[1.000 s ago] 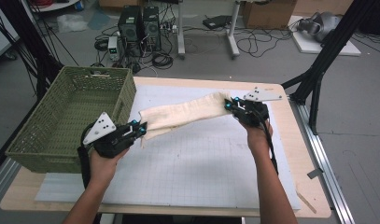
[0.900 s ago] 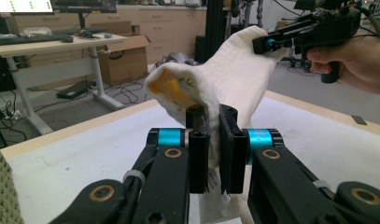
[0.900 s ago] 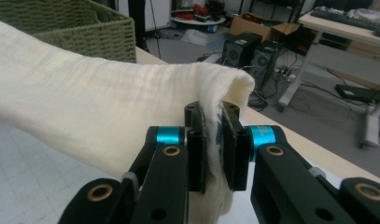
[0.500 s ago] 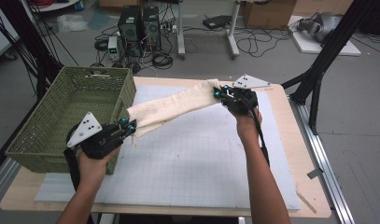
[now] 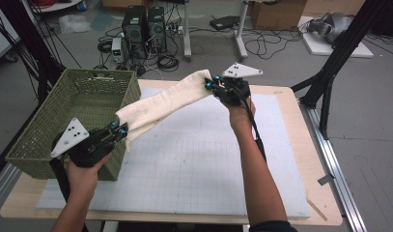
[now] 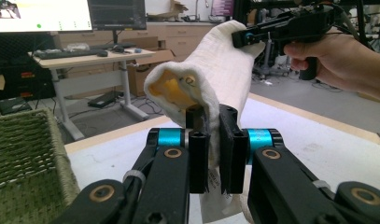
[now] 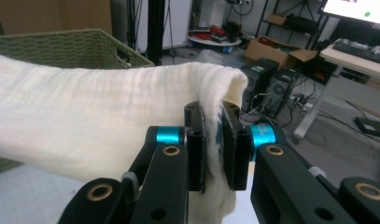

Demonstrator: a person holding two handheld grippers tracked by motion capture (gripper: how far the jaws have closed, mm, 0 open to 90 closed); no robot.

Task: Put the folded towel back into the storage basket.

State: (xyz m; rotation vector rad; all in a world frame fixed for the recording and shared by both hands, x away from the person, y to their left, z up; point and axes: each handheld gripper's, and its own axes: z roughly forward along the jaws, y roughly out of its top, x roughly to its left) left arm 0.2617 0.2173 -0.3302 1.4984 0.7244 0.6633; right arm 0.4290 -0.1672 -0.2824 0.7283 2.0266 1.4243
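One cream cloth (image 5: pixel 161 99), folded lengthwise, stretched in the air between two grippers, clear of the table (image 5: pixel 300 164). Sags slightly along its length; lower end near the front right corner of the green basket (image 5: pixel 49 130), higher end over the far side of the table. Seen in the left gripper view (image 6: pixel 215 70) rising away toward the other tool; in the right gripper view (image 7: pixel 85 112) running off to the left in front of the basket.

Left gripper (image 5: pixel 120 131): jaws closed tight on the lower end of the cloth, fabric pinched between the pads (image 6: pixel 198 154), a short tail hanging below. Held by the left hand (image 5: pixel 85 166) just beside the basket's near wall.

Right gripper (image 5: pixel 211 82): jaws likewise clamped on the upper end, fabric folded over the top of the pads (image 7: pixel 197 154) and trailing below. Carried by the right hand (image 5: pixel 238 113), forearm reaching well out over the white gridded mat (image 5: pixel 194 164).

Beyond the table: two computer towers (image 5: pixel 146 26), loose cables and cardboard boxes on the floor.
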